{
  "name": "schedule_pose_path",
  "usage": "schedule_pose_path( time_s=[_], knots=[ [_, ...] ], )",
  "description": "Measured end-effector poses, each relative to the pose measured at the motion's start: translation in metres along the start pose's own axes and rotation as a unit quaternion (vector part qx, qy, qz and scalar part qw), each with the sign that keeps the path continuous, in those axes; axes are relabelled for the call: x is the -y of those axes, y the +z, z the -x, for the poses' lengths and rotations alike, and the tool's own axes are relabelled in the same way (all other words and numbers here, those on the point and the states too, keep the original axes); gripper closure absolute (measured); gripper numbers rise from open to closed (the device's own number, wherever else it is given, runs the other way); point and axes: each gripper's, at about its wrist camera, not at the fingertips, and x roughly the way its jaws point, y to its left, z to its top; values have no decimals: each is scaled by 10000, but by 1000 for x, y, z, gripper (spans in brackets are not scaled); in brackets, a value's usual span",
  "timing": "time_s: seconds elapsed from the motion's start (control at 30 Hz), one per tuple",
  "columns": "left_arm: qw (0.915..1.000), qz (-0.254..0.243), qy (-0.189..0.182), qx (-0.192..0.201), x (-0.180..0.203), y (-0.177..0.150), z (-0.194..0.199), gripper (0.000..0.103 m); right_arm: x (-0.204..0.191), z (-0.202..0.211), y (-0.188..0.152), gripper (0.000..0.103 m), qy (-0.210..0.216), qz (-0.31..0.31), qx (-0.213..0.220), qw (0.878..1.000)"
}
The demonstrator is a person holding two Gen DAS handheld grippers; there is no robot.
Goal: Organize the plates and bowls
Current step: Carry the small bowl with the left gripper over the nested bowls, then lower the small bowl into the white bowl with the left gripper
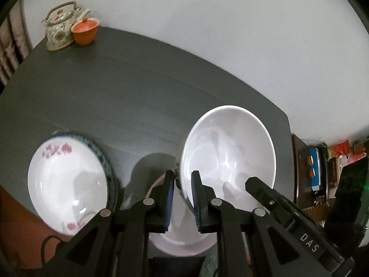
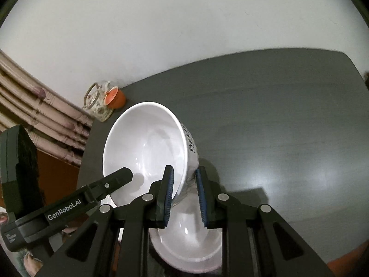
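A large white bowl (image 1: 228, 152) with black lettering on its outer wall is tilted above a second white bowl (image 1: 184, 235) near the table's front edge. My left gripper (image 1: 182, 180) is shut on the large bowl's left rim. My right gripper (image 2: 183, 177) is shut on the same bowl (image 2: 147, 147) at its right rim, one finger inside and one outside. The lower bowl shows in the right wrist view (image 2: 191, 244) under the fingers. A white plate with pink flowers (image 1: 66, 184) lies stacked on a blue-rimmed plate (image 1: 108, 161) at the left.
A patterned teapot (image 1: 60, 27) and an orange lidded cup (image 1: 84, 31) stand at the far left corner of the dark grey table (image 1: 138, 87). A white wall is behind. A curtain (image 2: 34, 106) hangs left of the table. Shelves with clutter (image 1: 322, 168) are at the right.
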Motion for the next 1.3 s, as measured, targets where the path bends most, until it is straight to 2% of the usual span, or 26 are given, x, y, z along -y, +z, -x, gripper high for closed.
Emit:
schedule_pose_path(
  time_s=[0.3,0.57,0.93,1.3],
  knots=[
    [9996,2,101,-259,-6,-34,-12,88,-1,-2,-42,82,-47,-70,-144,9999],
    [9990,-12,186,-402,-12,-46,-25,88,10,-15,-70,81,-143,-204,-456,9987],
    [9977,-46,310,-605,-15,-53,-44,88,14,-35,-79,81,-275,-263,-718,9967],
    [9968,-120,366,-699,2,-51,-62,88,17,-46,-83,81,-397,-261,-779,9958]
  ],
)
